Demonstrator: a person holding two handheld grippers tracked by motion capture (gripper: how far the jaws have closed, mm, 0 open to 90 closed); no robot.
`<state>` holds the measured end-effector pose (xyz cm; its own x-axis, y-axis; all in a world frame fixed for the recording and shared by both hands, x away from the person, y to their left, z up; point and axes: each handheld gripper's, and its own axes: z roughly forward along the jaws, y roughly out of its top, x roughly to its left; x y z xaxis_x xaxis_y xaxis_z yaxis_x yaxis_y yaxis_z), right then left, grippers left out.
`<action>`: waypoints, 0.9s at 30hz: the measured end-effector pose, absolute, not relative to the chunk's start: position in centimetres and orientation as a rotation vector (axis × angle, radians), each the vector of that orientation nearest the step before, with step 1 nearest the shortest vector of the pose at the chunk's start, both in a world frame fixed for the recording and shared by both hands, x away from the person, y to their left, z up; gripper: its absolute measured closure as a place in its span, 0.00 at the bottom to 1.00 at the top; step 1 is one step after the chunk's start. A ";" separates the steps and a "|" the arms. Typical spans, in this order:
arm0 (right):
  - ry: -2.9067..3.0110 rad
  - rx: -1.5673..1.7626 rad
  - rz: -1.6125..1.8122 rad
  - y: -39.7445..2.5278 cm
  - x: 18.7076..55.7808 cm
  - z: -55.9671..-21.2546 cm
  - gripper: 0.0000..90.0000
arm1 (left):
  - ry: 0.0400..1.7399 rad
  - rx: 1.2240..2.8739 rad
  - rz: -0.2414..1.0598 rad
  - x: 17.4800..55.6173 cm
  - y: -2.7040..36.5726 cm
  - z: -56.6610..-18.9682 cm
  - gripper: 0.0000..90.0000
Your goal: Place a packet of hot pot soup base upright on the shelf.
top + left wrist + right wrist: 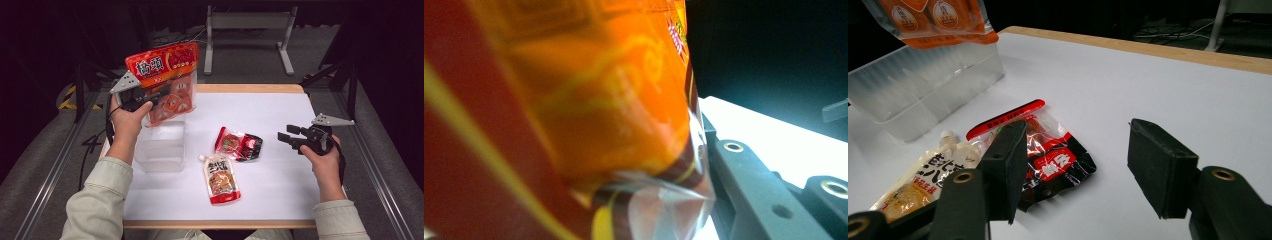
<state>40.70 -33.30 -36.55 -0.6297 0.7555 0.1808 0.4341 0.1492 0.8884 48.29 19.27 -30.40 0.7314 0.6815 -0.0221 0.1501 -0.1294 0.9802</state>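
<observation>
- Holding the big orange-red snack bag [167,82] up in the air, our left gripper [150,99] has its jaws pinched on the bag's edge; the bag hangs just above the clear plastic bin [161,145] at the table's left.
- Our left gripper view shows the crinkled clear seam of the bag caught against the black jaw, so we judge the hold to be on thin film, not on the bulk.
- Our right gripper [1075,167] hovers with its jaws spread wide and empty, near the small red-and-black packet [1045,155] lying flat on the white table [280,175].
- A spouted sauce pouch [220,179] lies just beside that packet, nearer to us.
- Risk, as we see it: the bag looks wider than the bin's opening, so lowering it could catch the rim and tip or shove the light bin.
- The film may also slip from the pinch if the bag swings.
</observation>
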 end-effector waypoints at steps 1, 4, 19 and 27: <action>2.125 1.148 1.472 -33.3 40.7 -36.6 0.47 | 0.680 1.668 0.522 48.3 19.3 -30.5 0.79; 2.125 1.148 1.475 -33.3 40.7 -36.5 0.47 | 0.690 1.685 0.528 48.3 19.6 -30.8 0.79; 2.132 1.140 1.497 -33.2 40.7 -36.5 0.47 | 0.748 1.671 0.547 48.4 20.4 -31.9 0.79; 2.143 1.135 1.503 -33.1 40.7 -36.5 0.47 | 0.765 1.732 0.572 48.3 20.2 -32.6 0.79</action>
<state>40.70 -33.14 -36.55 -0.6489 0.7351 0.1966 0.4352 0.1466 0.8883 48.28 20.21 -32.55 0.6745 0.7383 -0.0010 0.2069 -0.1877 0.9602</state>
